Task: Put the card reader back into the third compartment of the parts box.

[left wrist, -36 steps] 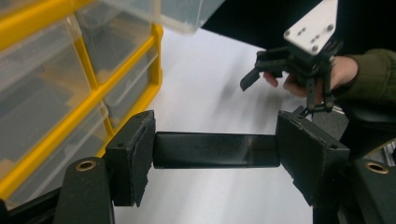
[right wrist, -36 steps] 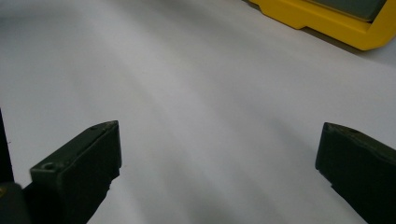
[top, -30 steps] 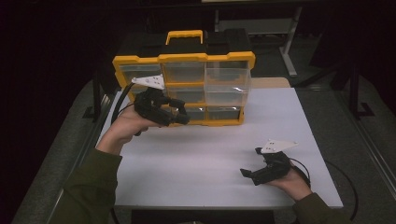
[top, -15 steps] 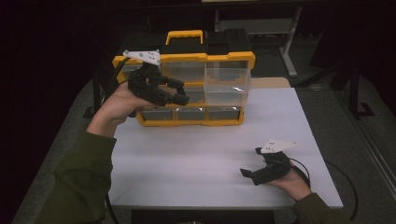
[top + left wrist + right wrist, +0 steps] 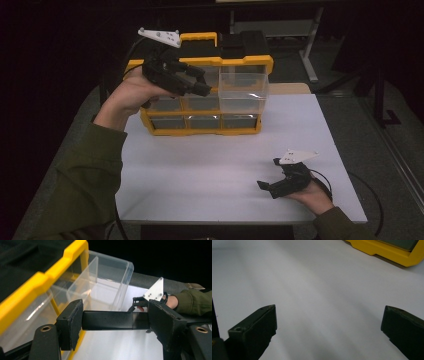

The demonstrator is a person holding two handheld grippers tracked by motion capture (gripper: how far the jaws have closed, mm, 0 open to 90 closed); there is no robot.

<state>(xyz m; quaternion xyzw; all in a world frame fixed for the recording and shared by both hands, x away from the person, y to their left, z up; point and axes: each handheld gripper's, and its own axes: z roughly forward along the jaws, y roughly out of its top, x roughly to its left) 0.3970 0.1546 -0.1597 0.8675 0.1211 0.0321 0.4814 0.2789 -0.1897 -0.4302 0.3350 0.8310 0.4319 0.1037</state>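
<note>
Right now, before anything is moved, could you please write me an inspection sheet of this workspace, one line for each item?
Surface: white rectangular tabletop, mostly bare.
Job's things: yellow plastic organizer case with clear drawers stands at the table's far side; one clear plastic drawer is pulled out toward the person.
Clutter: nothing seen.
Grippers: left gripper is raised in front of the case's upper drawers and clamps a black rectangular bar between its jaws; right gripper is low over the table's near right part, jaws wide apart, nothing between them.
Cables: black cable trails from the right gripper.
Surroundings: dark room; grey metal stand behind the table.
</note>
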